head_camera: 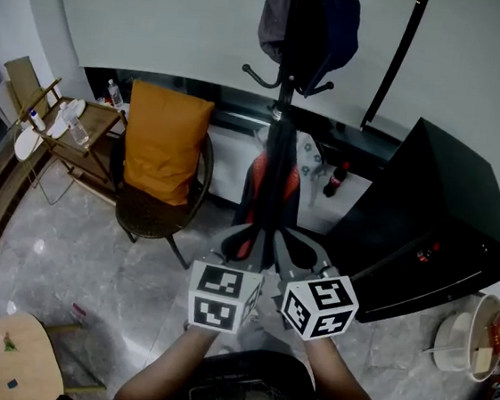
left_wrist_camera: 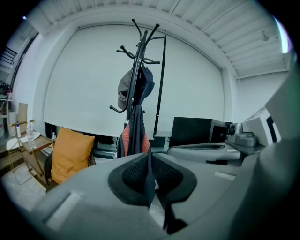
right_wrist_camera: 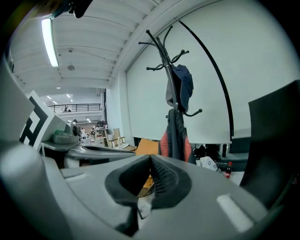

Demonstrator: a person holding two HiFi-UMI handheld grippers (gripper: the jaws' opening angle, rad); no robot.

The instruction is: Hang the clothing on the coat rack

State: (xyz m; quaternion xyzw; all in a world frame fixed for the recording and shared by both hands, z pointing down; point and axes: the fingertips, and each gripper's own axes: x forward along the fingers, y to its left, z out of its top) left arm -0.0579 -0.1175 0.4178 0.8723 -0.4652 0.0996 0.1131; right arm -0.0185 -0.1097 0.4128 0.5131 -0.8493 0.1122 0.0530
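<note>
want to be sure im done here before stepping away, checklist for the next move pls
1. Left gripper empty: ok, jaws together on nothing.
2. Right gripper empty: ok, jaws together on nothing.
3. Jacket on the coat rack: ok, it hangs down the rack.
4. Jacket firmly caught on a hook: cannot tell, fabric hides the catch.
5. Cap hung near the top of the rack: ok.
6. Rack upright: ok.
</note>
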